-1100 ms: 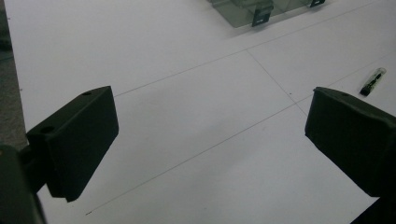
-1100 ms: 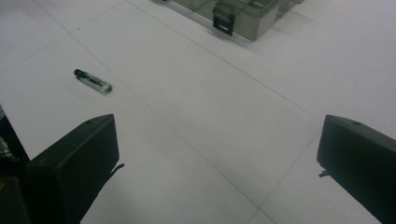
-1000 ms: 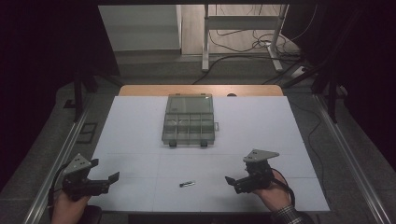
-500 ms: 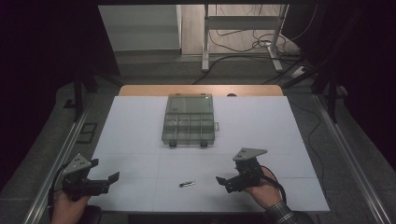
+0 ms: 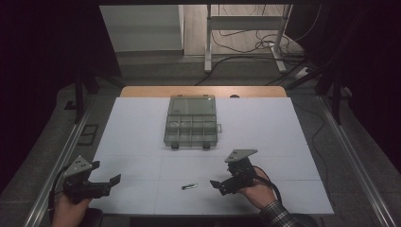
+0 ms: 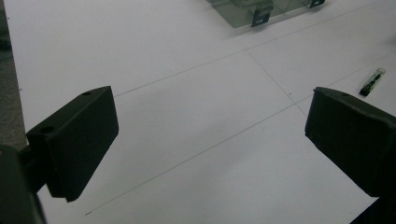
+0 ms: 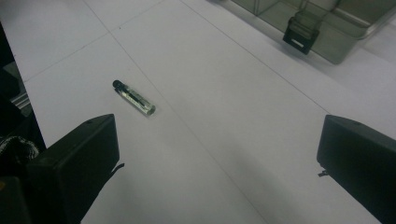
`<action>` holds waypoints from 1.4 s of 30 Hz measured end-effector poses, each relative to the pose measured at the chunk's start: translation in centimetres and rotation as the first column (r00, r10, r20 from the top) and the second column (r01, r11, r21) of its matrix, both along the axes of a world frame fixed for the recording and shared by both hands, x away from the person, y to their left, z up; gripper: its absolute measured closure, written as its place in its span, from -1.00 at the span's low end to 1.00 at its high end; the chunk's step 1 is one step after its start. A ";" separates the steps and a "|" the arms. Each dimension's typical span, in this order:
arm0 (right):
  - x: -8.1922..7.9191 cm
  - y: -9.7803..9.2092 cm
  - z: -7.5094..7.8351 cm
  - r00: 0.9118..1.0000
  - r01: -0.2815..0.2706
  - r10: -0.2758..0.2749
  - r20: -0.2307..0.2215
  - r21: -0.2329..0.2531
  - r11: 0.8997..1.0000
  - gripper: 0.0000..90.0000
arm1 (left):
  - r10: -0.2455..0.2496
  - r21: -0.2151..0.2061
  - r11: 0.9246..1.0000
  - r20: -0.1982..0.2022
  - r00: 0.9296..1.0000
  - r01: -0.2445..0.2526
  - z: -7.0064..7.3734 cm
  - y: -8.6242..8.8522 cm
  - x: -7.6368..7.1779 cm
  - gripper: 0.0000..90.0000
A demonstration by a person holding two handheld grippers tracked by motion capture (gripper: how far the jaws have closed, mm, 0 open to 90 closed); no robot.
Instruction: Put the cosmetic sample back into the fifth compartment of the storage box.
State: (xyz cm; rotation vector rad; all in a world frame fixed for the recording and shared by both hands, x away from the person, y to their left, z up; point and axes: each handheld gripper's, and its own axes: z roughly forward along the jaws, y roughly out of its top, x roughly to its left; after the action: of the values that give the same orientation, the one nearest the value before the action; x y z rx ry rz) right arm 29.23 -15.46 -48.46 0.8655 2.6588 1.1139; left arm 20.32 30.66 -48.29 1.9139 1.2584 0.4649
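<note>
clear compartment box mid white table.

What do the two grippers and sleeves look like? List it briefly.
Both the left gripper and the right gripper are matte black with two blocky jaws, a grey three-cornered plate on top and a black trailing cable. A plaid cuff shows at the right wrist.

Left gripper and right gripper, each held in a hand, hover low with jaws spread wide.
</note>
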 end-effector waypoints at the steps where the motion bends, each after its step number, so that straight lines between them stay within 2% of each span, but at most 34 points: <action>1: 0.1 0.3 -0.1 1.000 -0.003 0.003 -0.005 -0.009 1.000 -1.00 | 0.000 0.002 1.000 0.001 1.000 0.000 0.0 0.0 0.0 -0.92; 9: 0.3 1.3 -0.4 1.000 -0.003 0.003 -0.025 -0.031 1.000 -1.00 | 0.000 0.001 1.000 0.001 1.000 0.000 0.0 0.0 0.0 -0.92; 14: 0.4 2.2 -0.5 0.999 -0.008 0.006 -0.036 -0.061 0.998 -1.00 | -0.001 0.003 1.000 0.000 1.000 0.001 0.0 -0.1 0.0 -0.92; 15: 0.5 2.6 -0.6 0.999 -0.014 0.010 -0.050 -0.085 0.996 -1.00 | -0.001 0.003 1.000 0.000 1.000 0.001 0.0 -0.1 0.0 -0.92; 21: 0.5 4.0 -0.7 0.998 -0.042 0.036 -0.050 -0.125 0.991 -0.98 | -0.003 0.004 1.000 0.000 1.000 0.003 0.0 -0.1 0.0 -0.92; 26: 0.5 5.1 -0.9 0.997 -0.073 0.067 -0.046 -0.133 0.988 -0.73 | -0.003 0.004 1.000 0.000 1.000 0.003 0.0 -0.1 0.0 -0.92; 29: 0.6 5.7 -1.0 0.993 -0.112 0.106 -0.057 -0.131 0.985 -0.43 | -0.003 0.005 1.000 0.000 1.000 0.003 0.0 -0.1 0.0 -0.92; 30: 0.6 5.7 -1.0 0.993 -0.112 0.106 -0.057 -0.131 0.985 -0.43 | -0.003 0.005 1.000 0.000 1.000 0.003 0.0 -0.1 0.0 -0.92; 31: 0.6 6.2 -1.2 0.989 -0.141 0.132 -0.074 -0.134 0.981 -0.24 | -0.003 0.003 1.000 -0.001 1.000 0.003 0.0 -0.1 0.0 -0.92; 32: 0.6 6.5 -1.3 0.986 -0.157 0.147 -0.081 -0.134 0.978 -0.16 | -0.003 0.003 1.000 -0.001 1.000 0.003 0.0 -0.1 0.0 -0.92; 35: 0.6 7.3 -1.5 0.979 -0.195 0.183 -0.094 -0.142 0.971 0.04 | -0.003 0.001 1.000 -0.003 1.000 0.003 0.0 0.0 0.0 -0.92; 38: 0.6 7.9 -1.8 0.975 -0.215 0.202 -0.097 -0.147 0.966 0.11 | -0.003 0.001 1.000 -0.003 1.000 0.003 0.0 0.0 0.0 -0.92; 42: 0.5 9.2 -2.6 0.959 -0.279 0.265 -0.097 -0.187 0.942 0.37 | -0.004 0.001 1.000 -0.002 1.000 0.004 0.0 0.0 0.0 -0.92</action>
State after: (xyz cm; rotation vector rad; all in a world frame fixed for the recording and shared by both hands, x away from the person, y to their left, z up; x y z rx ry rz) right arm 29.76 -6.29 -51.10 0.5221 2.9527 0.8566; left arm 20.34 30.63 -48.30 1.9176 1.2560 0.4615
